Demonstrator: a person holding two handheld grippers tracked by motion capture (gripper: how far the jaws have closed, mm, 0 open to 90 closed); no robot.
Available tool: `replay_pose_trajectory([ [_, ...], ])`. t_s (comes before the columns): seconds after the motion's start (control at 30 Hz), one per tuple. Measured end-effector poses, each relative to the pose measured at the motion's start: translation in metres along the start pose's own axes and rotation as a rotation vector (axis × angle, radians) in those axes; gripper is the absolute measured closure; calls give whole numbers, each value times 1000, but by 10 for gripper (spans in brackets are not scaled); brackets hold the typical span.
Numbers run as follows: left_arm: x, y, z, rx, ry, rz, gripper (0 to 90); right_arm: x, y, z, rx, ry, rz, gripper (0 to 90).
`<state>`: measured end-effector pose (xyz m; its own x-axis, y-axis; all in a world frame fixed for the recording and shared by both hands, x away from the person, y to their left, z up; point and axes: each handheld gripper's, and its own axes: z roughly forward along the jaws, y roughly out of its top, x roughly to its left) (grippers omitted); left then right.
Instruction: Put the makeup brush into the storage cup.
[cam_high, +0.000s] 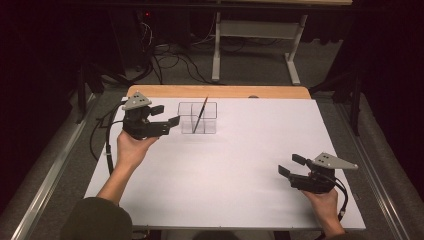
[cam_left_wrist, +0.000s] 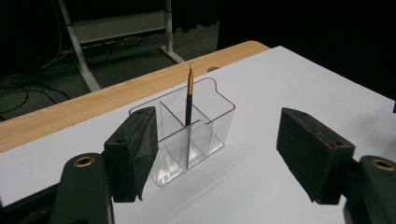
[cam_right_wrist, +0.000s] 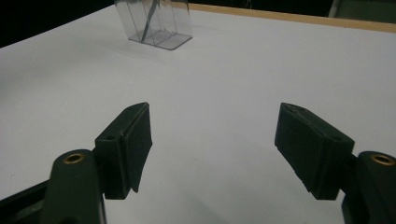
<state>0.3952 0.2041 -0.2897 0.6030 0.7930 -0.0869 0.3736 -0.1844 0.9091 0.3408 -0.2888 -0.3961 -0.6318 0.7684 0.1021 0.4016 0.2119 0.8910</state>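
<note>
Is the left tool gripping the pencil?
No, the left tool is open and empty; the pencil stands in the clear organizer.

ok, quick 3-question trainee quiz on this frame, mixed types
1. True or false: the pencil lies flat on the table.
2. Which gripper is nearer the clear holder? A) left gripper B) right gripper C) both equally near
3. Fill in: the jaws of both grippers are ____.

Key
1. False. It stands tilted inside the holder, tip up.
2. A. The left one is just beside the holder; the right one is far off, near the table's front right corner.
3. Open, with nothing between them.
</note>
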Motion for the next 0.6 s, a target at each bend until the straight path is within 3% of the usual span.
replay_pose_trajectory([
  [0.6,-7,-12,-14,-12,-13,-2,284,0,0,0,-1,-1,-2,291],
])
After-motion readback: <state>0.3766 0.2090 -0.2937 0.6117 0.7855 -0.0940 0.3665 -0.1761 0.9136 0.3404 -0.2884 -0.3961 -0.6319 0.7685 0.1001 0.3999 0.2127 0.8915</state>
